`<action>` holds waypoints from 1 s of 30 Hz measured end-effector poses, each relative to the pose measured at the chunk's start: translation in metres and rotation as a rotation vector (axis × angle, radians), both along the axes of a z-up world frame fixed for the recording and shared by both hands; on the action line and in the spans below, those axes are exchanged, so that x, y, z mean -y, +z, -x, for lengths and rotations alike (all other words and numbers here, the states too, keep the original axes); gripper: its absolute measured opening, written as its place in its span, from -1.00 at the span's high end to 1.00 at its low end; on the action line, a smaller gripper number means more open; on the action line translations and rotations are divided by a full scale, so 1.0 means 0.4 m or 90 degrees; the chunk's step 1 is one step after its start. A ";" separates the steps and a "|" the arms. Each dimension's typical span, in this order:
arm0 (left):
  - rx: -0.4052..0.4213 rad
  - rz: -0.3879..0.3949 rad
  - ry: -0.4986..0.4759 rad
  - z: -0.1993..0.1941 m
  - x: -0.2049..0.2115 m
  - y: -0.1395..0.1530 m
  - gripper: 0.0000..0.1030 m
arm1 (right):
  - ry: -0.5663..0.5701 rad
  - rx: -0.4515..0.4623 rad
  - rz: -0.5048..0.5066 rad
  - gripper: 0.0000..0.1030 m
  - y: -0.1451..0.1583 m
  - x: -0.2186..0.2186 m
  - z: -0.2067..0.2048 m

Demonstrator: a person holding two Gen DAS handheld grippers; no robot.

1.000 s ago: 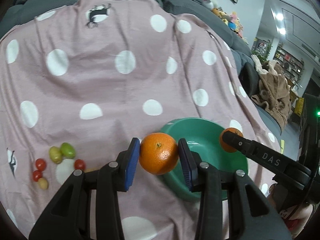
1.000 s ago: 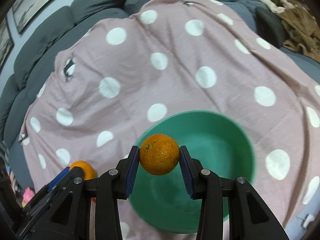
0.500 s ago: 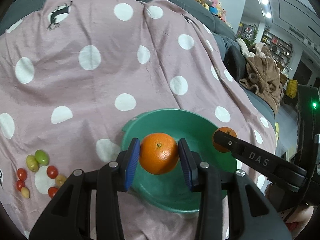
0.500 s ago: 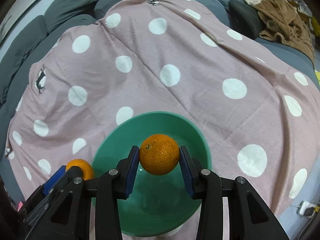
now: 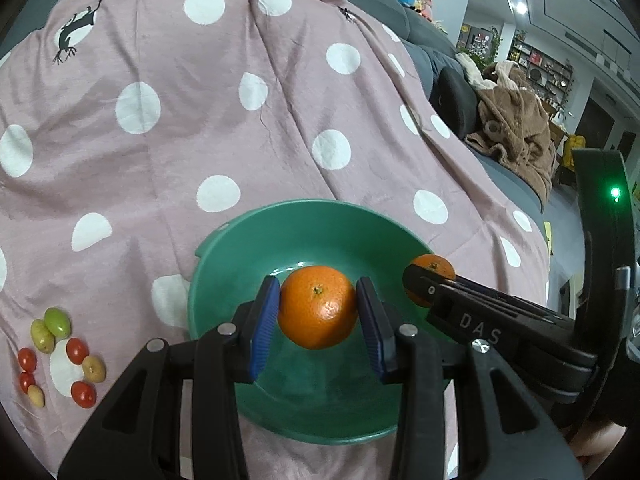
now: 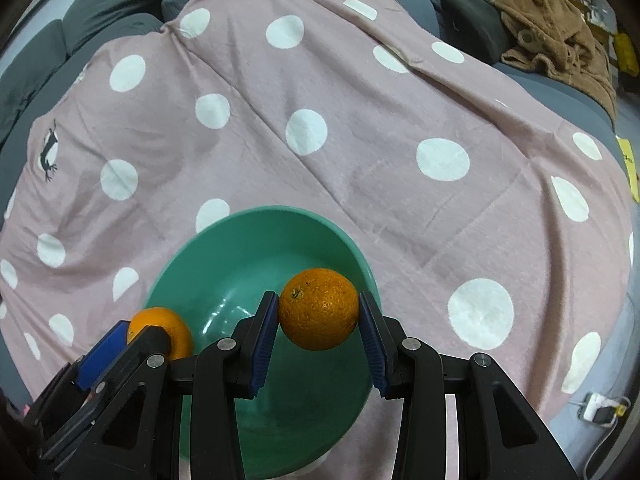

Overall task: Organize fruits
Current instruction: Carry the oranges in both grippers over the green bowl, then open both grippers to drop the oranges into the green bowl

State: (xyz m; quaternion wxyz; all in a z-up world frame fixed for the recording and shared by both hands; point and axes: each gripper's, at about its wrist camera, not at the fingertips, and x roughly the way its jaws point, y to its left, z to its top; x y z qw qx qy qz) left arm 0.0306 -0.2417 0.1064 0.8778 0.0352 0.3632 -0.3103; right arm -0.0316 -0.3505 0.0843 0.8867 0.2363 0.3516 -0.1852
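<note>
Both tongs, left tongs (image 5: 318, 316) and right tongs (image 6: 318, 316), each clench a mandarin over the green bowl (image 5: 248, 224). Released together, the fruits could collide and bounce onto the polka-dot blanket (image 5: 180, 152).

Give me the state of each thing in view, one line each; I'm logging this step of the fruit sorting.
Left hand-held gripper: shut on an orange, above the bowl.
Right hand-held gripper: shut on another orange, above the bowl.
Left orange: held, in the air.
Right orange: held, in the air.
Green bowl: upright, empty.
Small tomatoes: loose on the spotted cloth, beside the bowl.
</note>
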 end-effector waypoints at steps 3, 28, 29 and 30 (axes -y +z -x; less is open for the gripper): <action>-0.006 -0.002 0.000 -0.006 0.004 -0.007 0.24 | 0.002 -0.003 -0.001 0.18 -0.003 0.000 0.002; -0.030 -0.016 0.021 -0.036 -0.048 -0.046 0.23 | 0.031 0.018 -0.011 0.18 0.008 -0.026 0.006; -0.031 -0.017 0.022 -0.038 -0.051 -0.047 0.23 | 0.039 0.022 -0.016 0.18 0.008 -0.030 0.005; -0.033 -0.019 0.021 -0.040 -0.052 -0.049 0.23 | 0.048 0.025 -0.022 0.18 0.008 -0.033 0.001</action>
